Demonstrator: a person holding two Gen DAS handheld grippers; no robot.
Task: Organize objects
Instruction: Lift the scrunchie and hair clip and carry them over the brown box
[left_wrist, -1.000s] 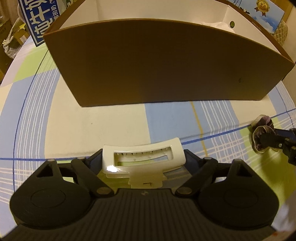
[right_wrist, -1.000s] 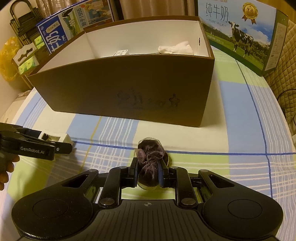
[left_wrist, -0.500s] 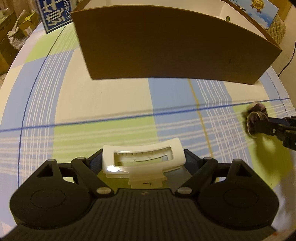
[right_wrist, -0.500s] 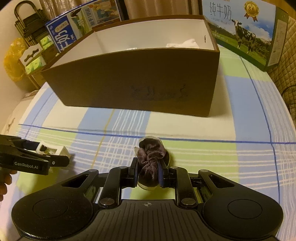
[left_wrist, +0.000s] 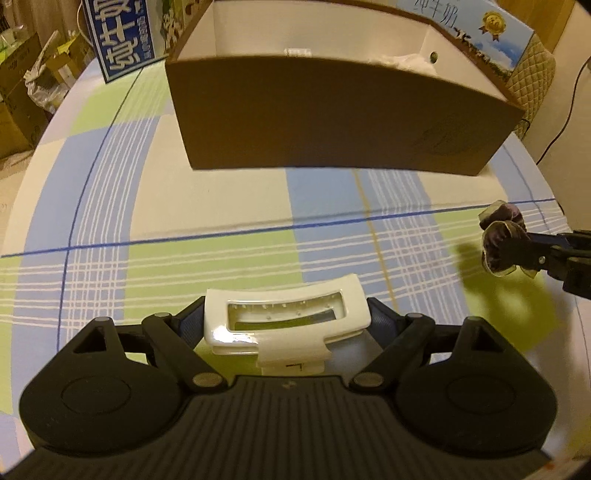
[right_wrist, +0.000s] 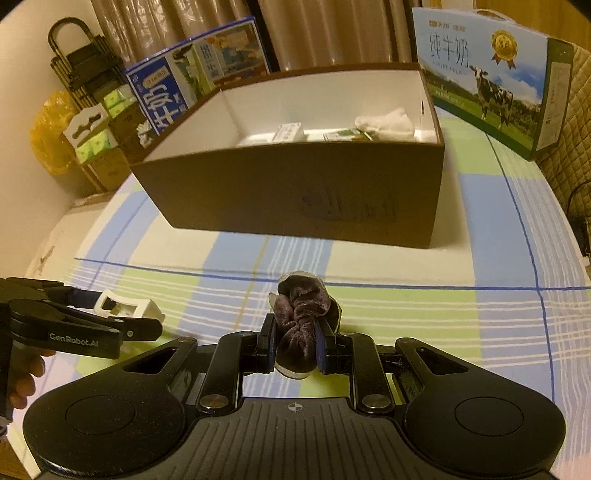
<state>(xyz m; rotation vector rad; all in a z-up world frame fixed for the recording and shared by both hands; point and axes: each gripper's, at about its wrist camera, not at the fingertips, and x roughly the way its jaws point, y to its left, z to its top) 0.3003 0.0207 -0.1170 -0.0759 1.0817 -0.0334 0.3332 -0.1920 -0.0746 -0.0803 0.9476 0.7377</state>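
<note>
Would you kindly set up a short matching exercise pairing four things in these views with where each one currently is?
Things:
1. white hair claw clip
2. purple scrunchie
3. white cloth
4. milk carton with a cow

Places:
A. inside the brown box
B. in the right gripper
C. behind the box, to its right
D. in the left gripper

Pairs: 1-D, 2-B, 3-A, 4-C

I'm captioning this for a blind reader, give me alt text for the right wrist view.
The right gripper holds a purple scrunchie in its shut jaws above a checked tablecloth. Ahead stands an open brown box with a few items inside; at left, the left gripper holds a white clip.
</note>
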